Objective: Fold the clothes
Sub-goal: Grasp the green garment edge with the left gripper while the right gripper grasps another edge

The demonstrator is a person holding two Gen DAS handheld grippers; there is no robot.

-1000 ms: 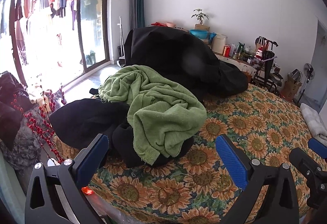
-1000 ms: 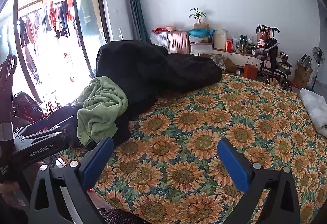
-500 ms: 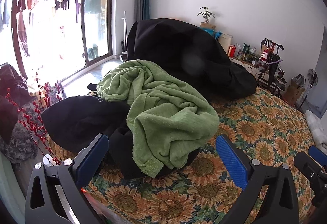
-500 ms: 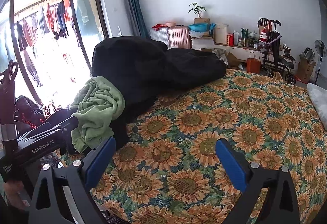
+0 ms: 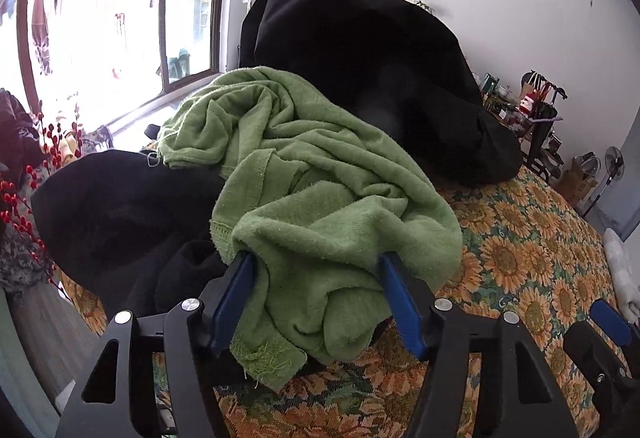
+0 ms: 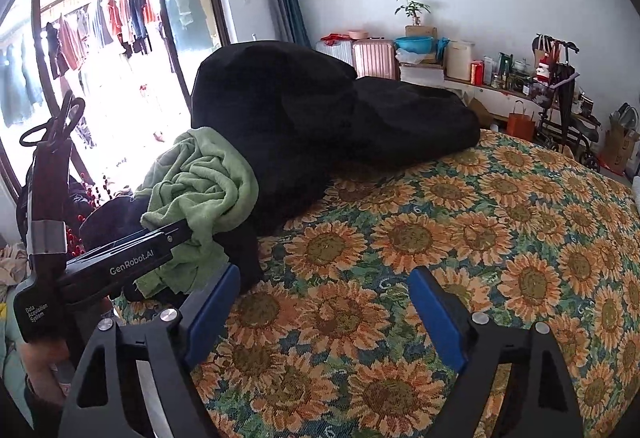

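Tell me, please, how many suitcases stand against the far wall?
2: a pink suitcase and a silver suitcase on its left, side by side behind the black clothes pile. The pile may hide more.

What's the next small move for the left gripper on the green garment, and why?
Probably finish the pinch, then lift. The left gripper is closing with a bunched fold of the green garment between its blue pads, and the garment lies crumpled on black clothes, so it must come free before folding on the sunflower cover.

Green garment (image 5: pixel 320 206) hides the black clothes (image 5: pixel 120 214) beneath it.
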